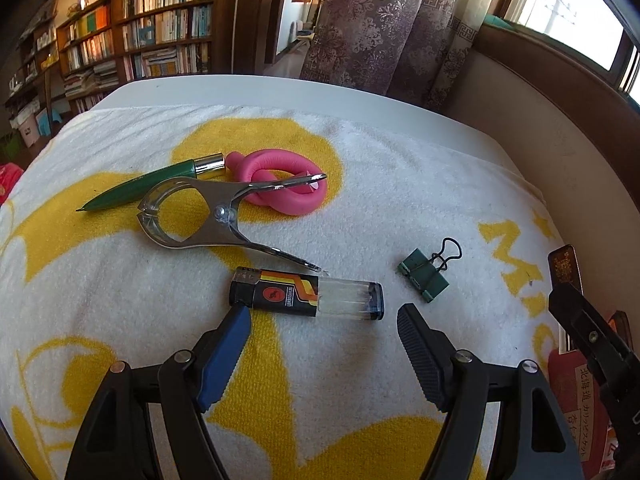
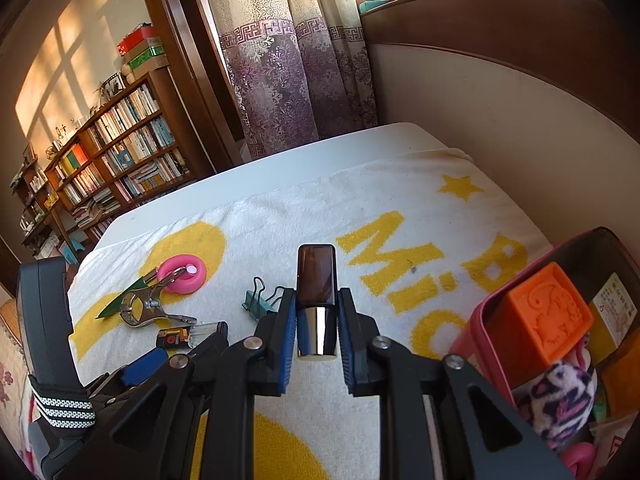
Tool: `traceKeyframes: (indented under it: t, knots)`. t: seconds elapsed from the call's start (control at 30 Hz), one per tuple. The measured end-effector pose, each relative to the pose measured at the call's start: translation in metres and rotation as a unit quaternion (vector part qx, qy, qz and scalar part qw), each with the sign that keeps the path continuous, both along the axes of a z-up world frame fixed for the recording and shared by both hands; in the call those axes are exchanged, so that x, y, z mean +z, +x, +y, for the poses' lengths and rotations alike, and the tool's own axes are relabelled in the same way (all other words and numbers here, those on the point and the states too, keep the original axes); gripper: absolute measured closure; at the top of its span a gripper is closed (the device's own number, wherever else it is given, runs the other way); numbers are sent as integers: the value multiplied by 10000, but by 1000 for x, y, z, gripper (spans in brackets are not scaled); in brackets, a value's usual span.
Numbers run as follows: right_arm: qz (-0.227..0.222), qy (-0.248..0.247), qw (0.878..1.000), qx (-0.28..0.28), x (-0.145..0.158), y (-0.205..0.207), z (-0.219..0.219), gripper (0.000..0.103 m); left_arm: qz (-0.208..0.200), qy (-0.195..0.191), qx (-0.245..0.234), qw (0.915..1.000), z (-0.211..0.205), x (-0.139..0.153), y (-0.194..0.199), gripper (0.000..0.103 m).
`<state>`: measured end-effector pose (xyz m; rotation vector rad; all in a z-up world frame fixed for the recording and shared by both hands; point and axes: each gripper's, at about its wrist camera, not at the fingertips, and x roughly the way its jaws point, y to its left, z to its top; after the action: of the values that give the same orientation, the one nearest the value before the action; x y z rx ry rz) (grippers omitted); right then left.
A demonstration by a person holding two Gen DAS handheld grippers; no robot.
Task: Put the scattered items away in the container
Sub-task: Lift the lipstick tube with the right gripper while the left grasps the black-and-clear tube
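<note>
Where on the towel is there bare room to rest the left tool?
Bare towel lies beyond the binder clip, toward the curtain, and below the lighter near the left tool. It is crowded where the pen, metal clamp and pink ring bunch together.

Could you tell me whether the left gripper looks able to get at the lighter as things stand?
Probably yes: the left gripper is open, and the lighter lies flat on the towel just ahead of its fingertips, nothing between them.

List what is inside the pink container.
Inside the pink container: an orange embossed block, a pink-and-purple patterned plush and a yellow labelled packet. Whatever lies beneath them is covered.
</note>
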<state>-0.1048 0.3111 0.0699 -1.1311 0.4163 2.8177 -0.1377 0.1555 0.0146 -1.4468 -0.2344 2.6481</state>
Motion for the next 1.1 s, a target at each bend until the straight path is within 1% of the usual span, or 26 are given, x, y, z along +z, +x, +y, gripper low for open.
traceKeyframes:
  t: [0.03,0.07,0.13,0.23,0.27,0.3,0.33,0.53,0.77,0.93,1.1]
  knots:
    - [-2,2,10000,1,0,0,0,82,33,-37,-12,10000,1,-1,-1,22]
    - [-3,-1,10000,1,0,0,0,82,65,-105,-41,9999,2,-1,-2,22]
    - [-6,-1,10000,8,0,0,-1,82,124,-347,-157,9992,8,-3,-3,22]
    - [-10,18,10000,28,-1,0,-3,82,190,-712,-464,9962,15,-6,-4,22]
    - [-8,20,10000,33,-1,0,-4,82,194,-711,-515,9959,15,-6,-4,22]
    - [-2,23,10000,33,-1,0,-4,82,204,-684,-532,9960,13,-5,-4,25]
    - [4,26,10000,29,-1,0,-4,82,228,-707,-540,9958,11,-4,-3,33]
    - [16,32,10000,5,-1,2,-4,82,194,-417,-740,9962,-3,-1,5,33]
    - [40,36,10000,23,-1,2,-5,81,152,-110,-747,9970,-29,7,26,33]
    - [8,42,10000,90,-4,1,-8,81,213,-52,-524,9984,-62,12,44,33]
    - [-23,68,9998,211,-7,0,-15,81,458,-77,-256,9986,-89,19,55,33]
